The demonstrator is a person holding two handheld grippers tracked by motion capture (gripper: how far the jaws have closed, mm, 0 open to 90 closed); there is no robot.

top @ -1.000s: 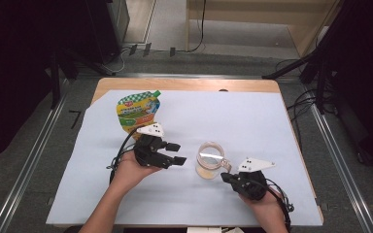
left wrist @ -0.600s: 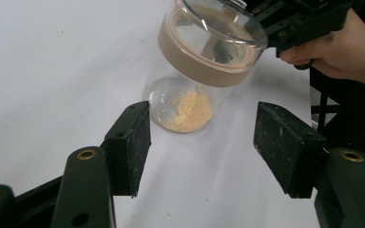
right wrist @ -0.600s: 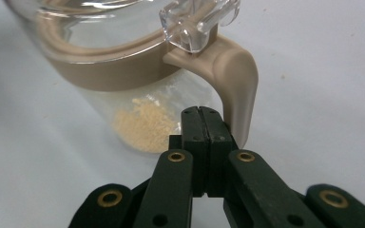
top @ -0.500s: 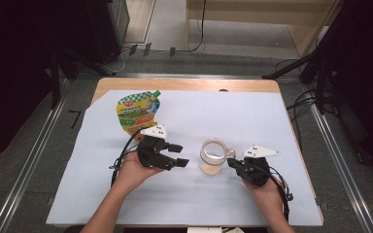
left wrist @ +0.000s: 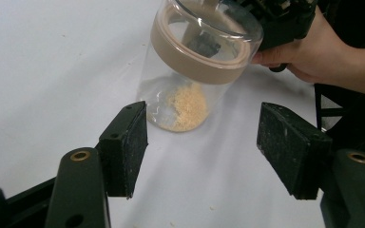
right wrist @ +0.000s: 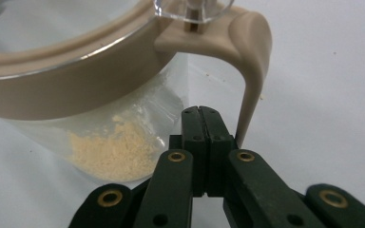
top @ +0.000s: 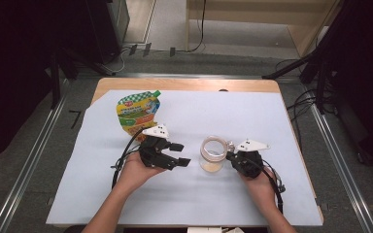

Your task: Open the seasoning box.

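Wooden counter covered by a pale blue-white sheet, small crumbs on it. Grey floor around, metal rails both sides, cables and dark stands at the back, light wood furniture behind.

Left claw lies level, pointing at the jar, jaws spread and just been opening wider; nothing between them, pads touch nothing. In the left gripper view the jar stands ahead of the gap, apart from both pads.

Right claw pressed together, nothing pinched. Tips sit just beside the jar wall, in the space under the handle; contact with the handle cannot be told. In the high view the right claw is right against the jar's side.

Jar near the middle of the counter, between the two claws, upright. Clear round body, beige band around the top, clear lid, curved beige handle. Small heap of yellowish powder at the bottom.

Green-yellow printed pouch with green cap, back left, well apart from the jar. Black rubbery pads, rough surface.
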